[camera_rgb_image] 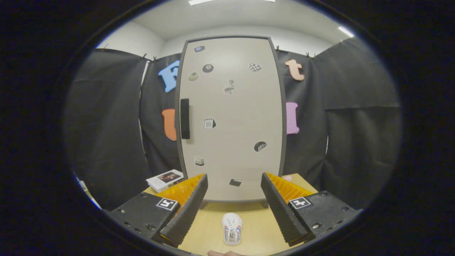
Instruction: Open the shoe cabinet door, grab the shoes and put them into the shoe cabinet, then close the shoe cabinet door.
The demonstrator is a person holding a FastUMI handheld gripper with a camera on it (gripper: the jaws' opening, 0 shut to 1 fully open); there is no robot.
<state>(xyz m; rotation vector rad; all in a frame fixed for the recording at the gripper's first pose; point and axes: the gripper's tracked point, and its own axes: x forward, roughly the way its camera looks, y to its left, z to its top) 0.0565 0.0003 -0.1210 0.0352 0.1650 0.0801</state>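
**Cabinet shut, shoe on the table, fingers spread**

The shoe cabinet [231, 117] stands upright at the back of the pale wooden table [209, 227] — a tall, smooth, off-white slab framed in dark grey, its door closed and dotted with small stickers. A black, bar-shaped handle [185, 118] runs vertically near the cabinet's left edge. In front of the cabinet lies a small white shoe [231, 228], rounded, with perforations on top. The gripper [233, 209] hovers before the cabinet, its ridged, wedge-shaped fingers wide apart and holding nothing — the shoe lies between them. A flat booklet [164, 179] rests left of the cabinet's base.
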